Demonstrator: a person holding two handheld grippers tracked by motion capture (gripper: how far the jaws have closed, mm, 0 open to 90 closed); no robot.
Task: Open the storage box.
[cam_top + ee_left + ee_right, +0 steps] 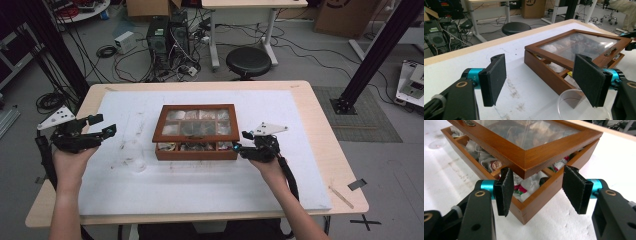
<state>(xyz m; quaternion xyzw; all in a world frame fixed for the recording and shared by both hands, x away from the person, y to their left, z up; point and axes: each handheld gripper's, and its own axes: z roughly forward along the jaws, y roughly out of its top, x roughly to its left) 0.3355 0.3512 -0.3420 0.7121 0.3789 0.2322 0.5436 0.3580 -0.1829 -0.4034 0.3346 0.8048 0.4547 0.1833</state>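
The wooden box [196,132] sits near the middle of the white mat [150,185] on the desk [320,115], its glass lid [529,135] raised a little above the base. The right tool [241,142] is held low at the box's front right corner, the forearm reaching in from below; in the right gripper view its jaws stand wide apart, one on each side of that corner, holding nothing. The left tool [102,125] hovers left of the box, wide open and empty, just above a clear plastic cup [584,106].
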